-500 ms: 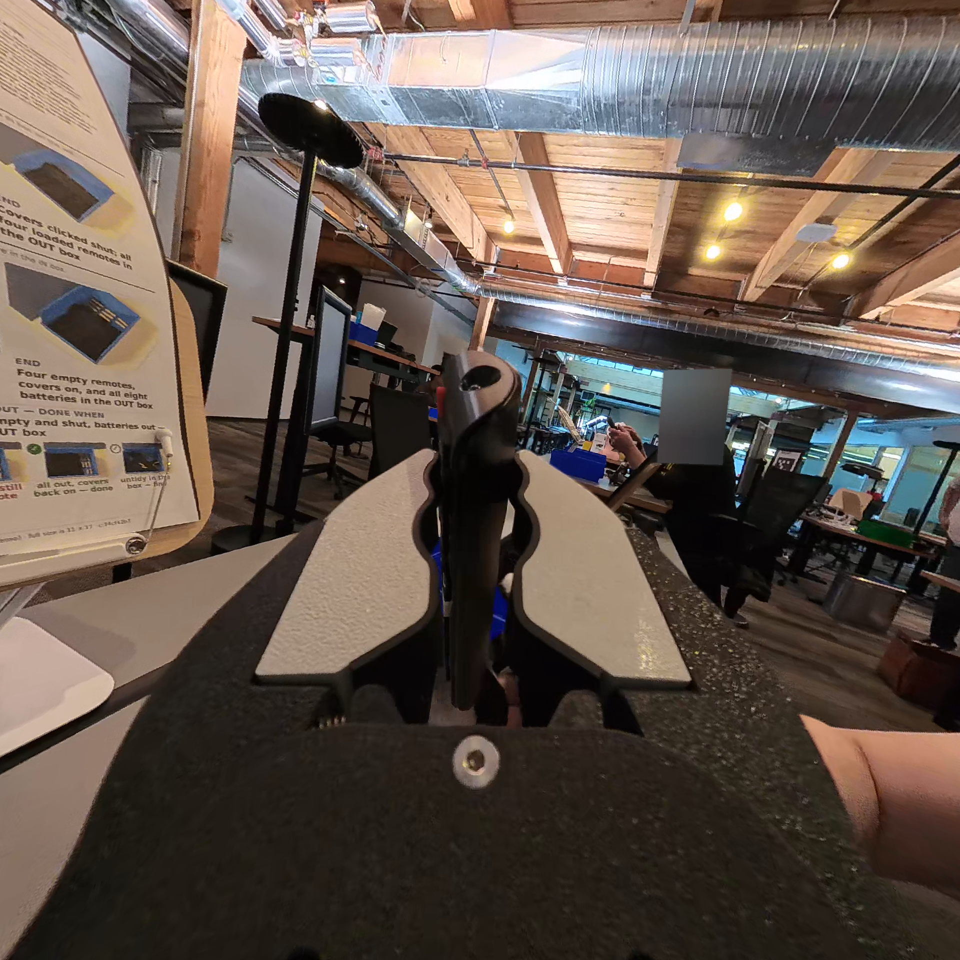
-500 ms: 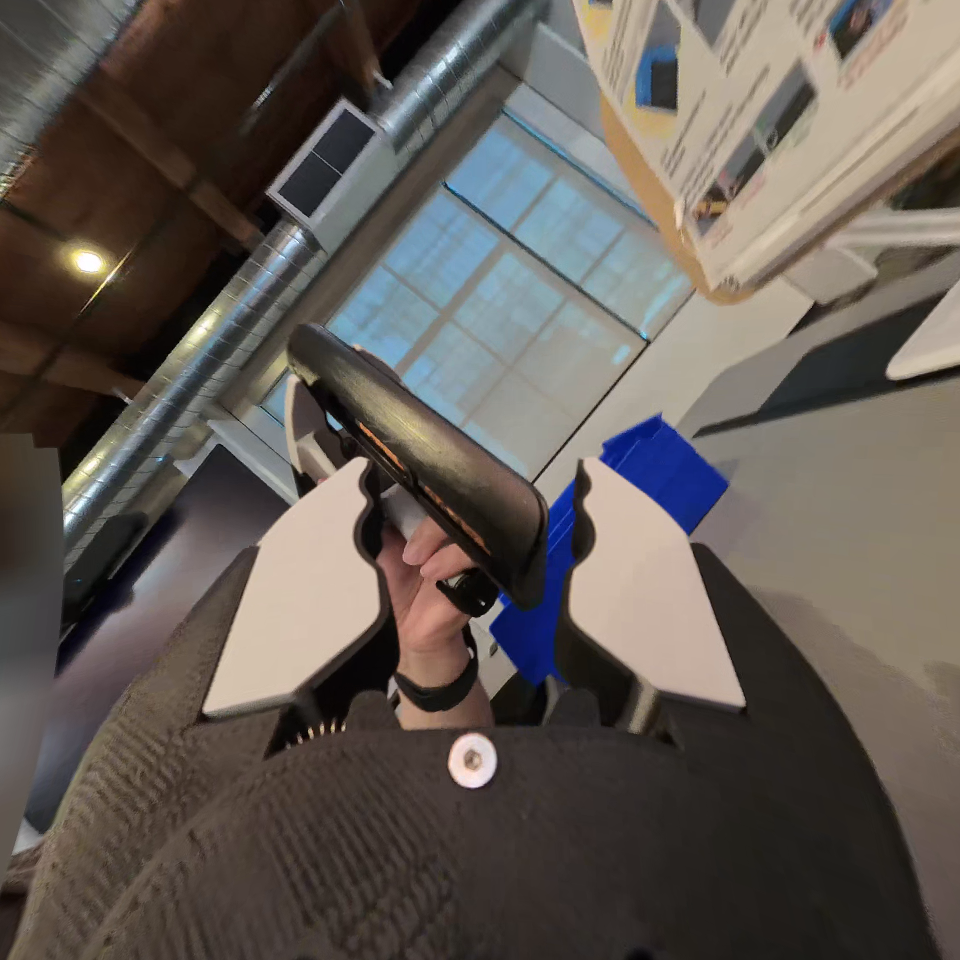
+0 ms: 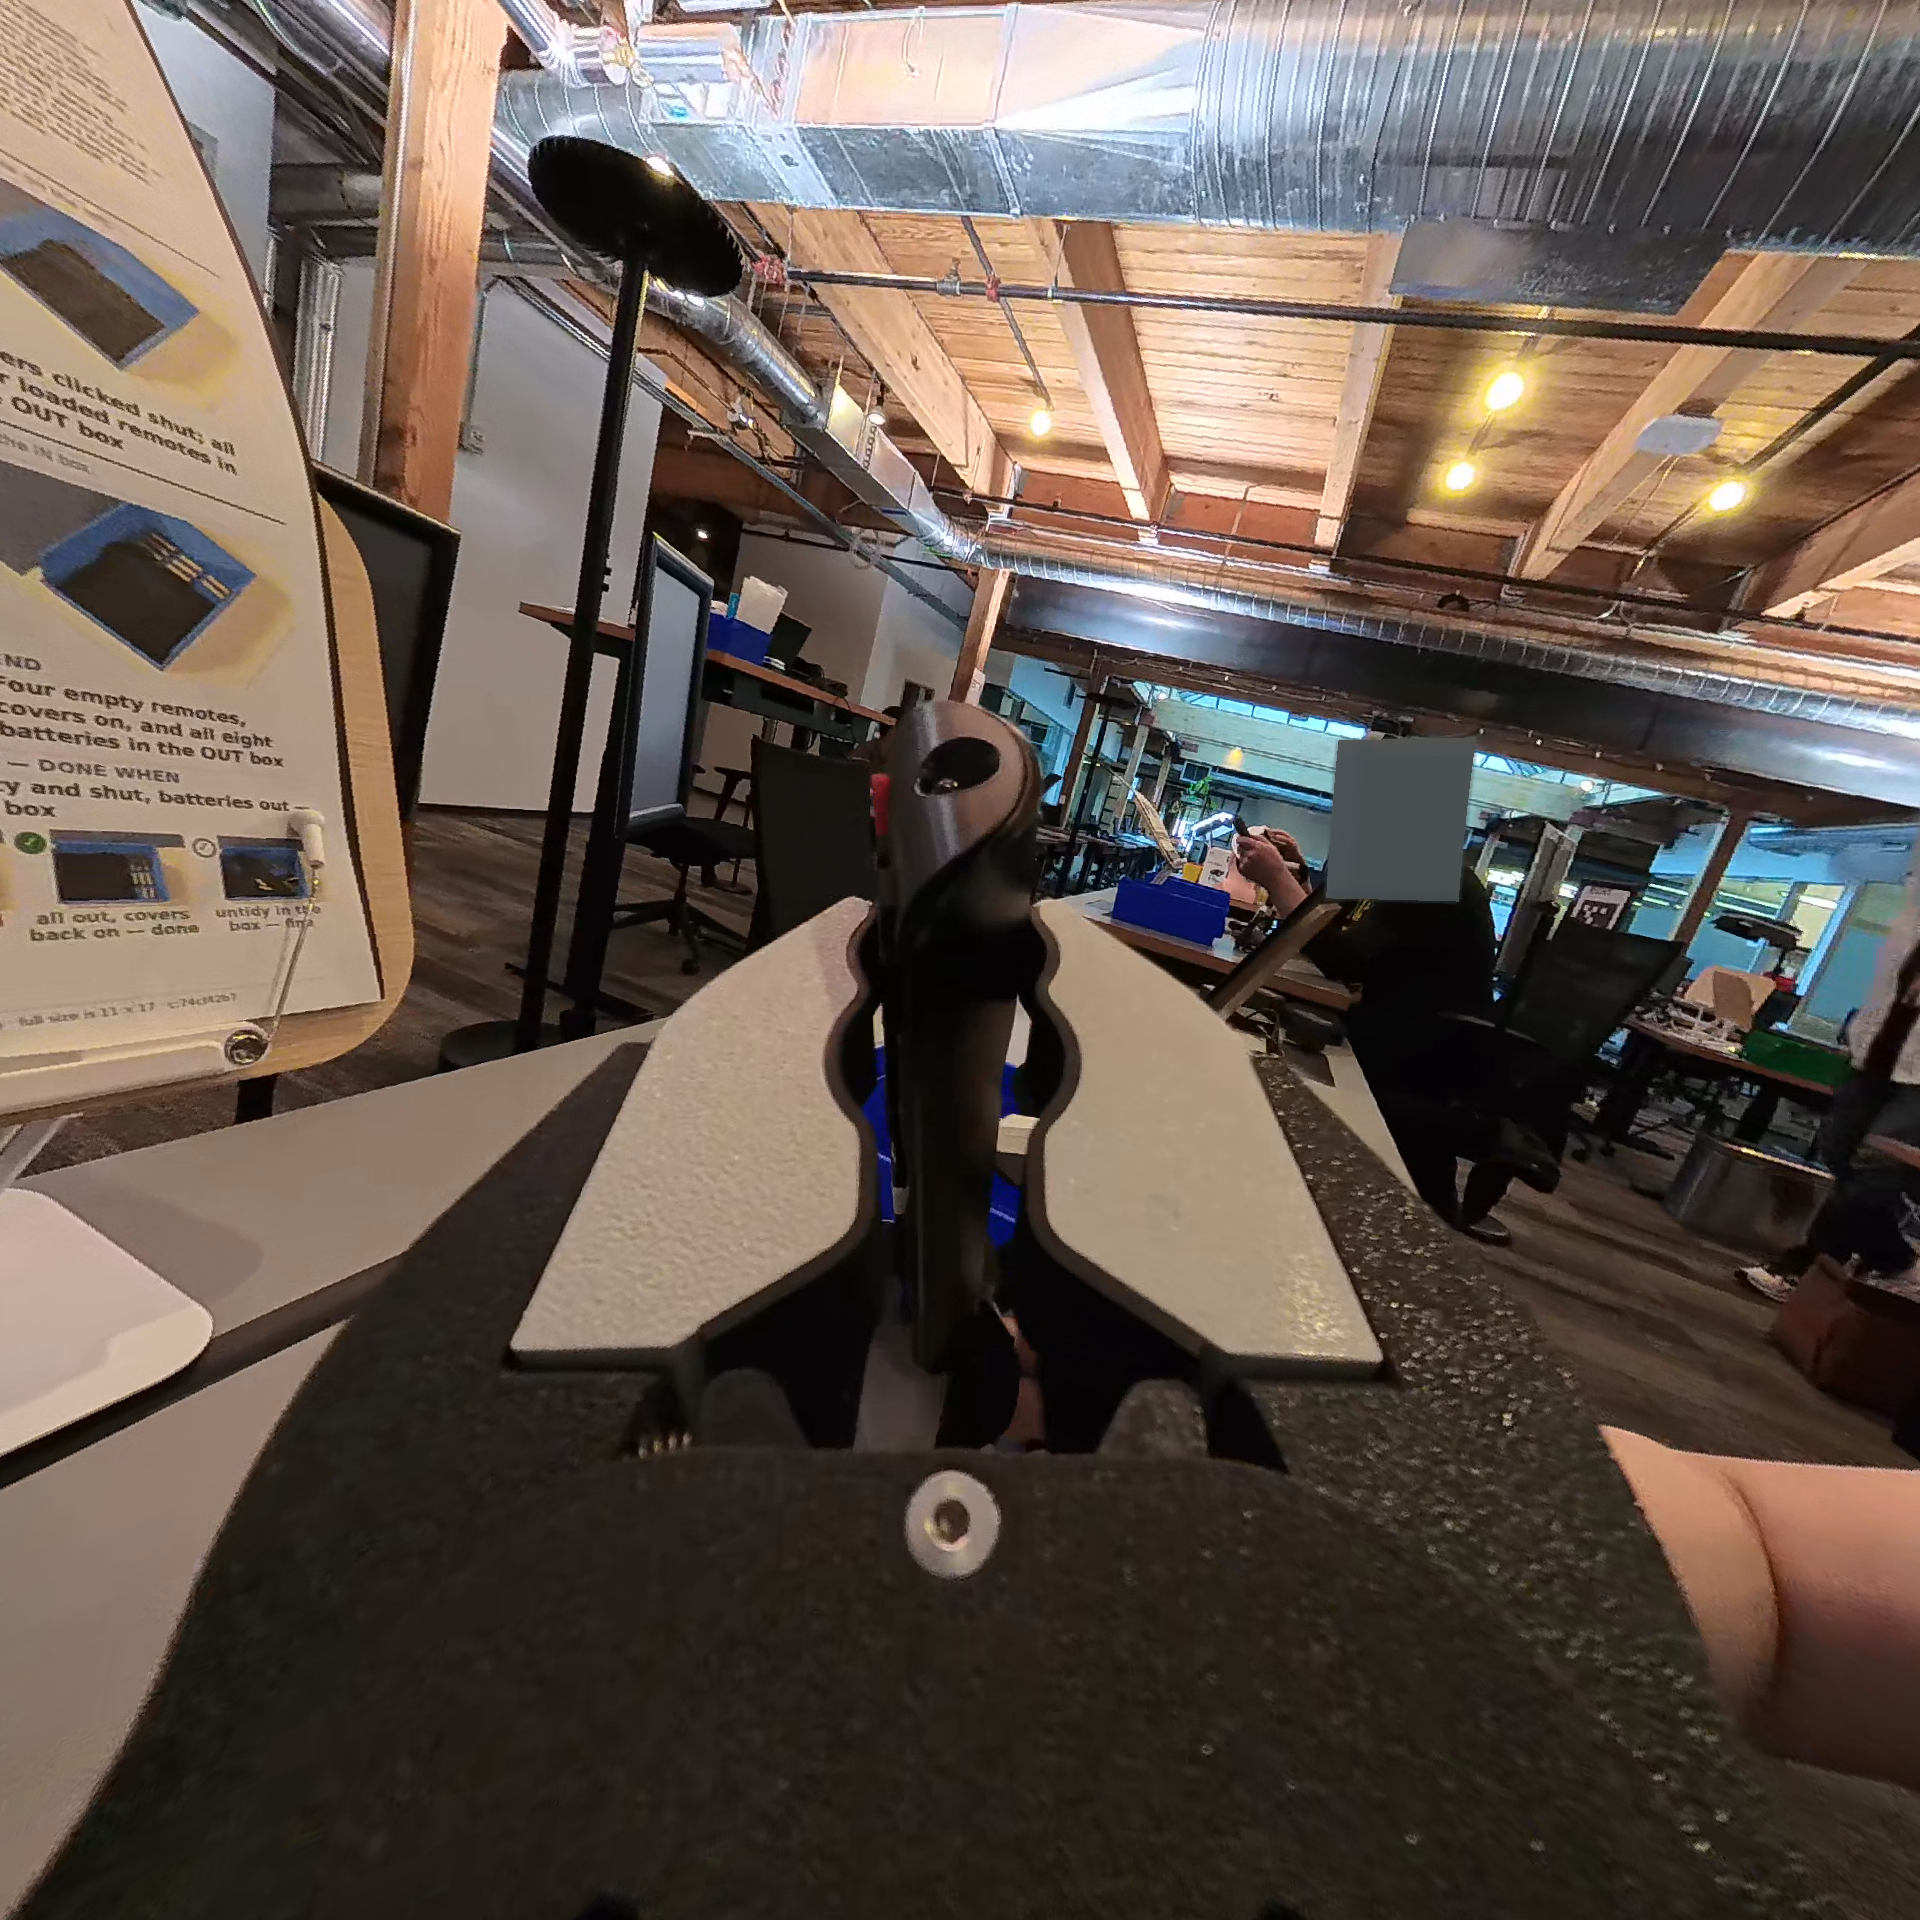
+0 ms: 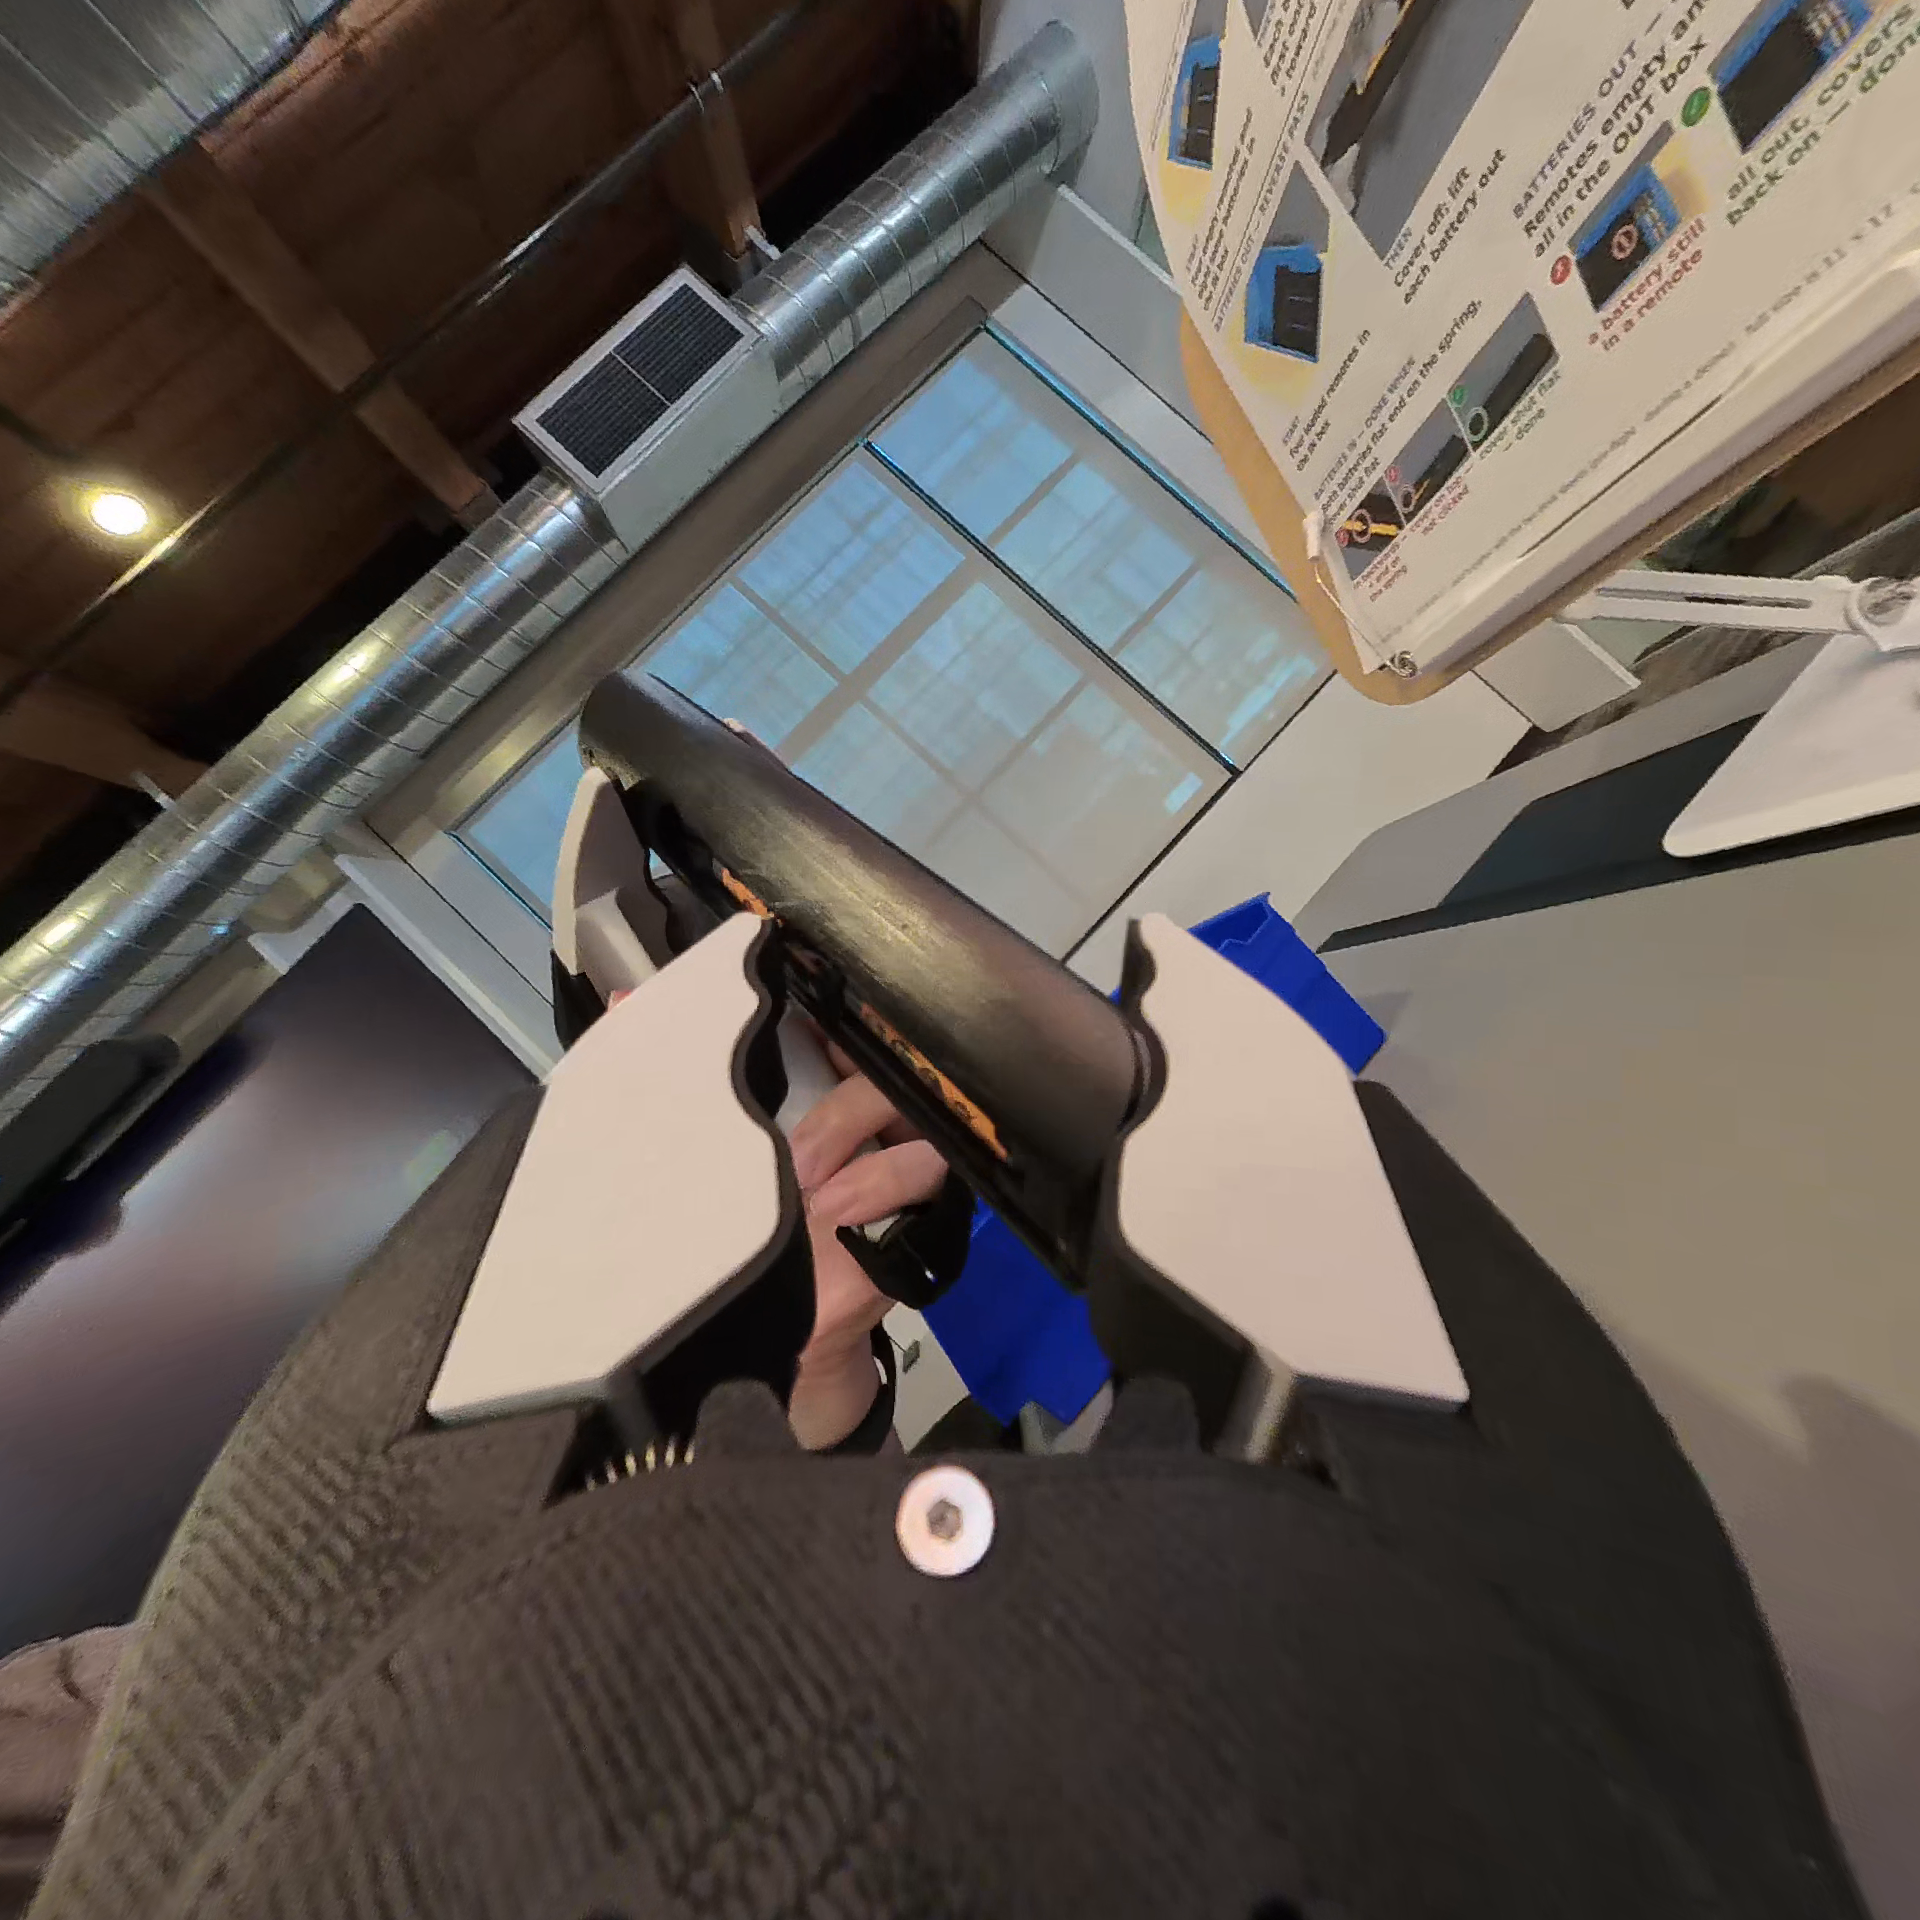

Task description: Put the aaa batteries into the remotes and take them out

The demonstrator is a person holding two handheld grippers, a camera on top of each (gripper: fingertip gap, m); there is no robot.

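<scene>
left gripper (image 3: 951, 997) pinching black remote (image 3: 951, 1039) edge-on between its 2 fingers, remote standing upright, lifted off grey table (image 3: 260, 1195). right gripper (image 4: 940, 1049) spread wide around lower end of same remote (image 4: 883, 966), right-side finger looking like it's touching remote's corner, left one apart. orange bits showing along remote's underside, can't tell if batteries. blue bin (image 4: 1288, 987) sitting just past right gripper's tips. risk imo: right jaws closing off-centre, twisting remote in that thin edge pinch, so it's slipping out and dropping.
</scene>
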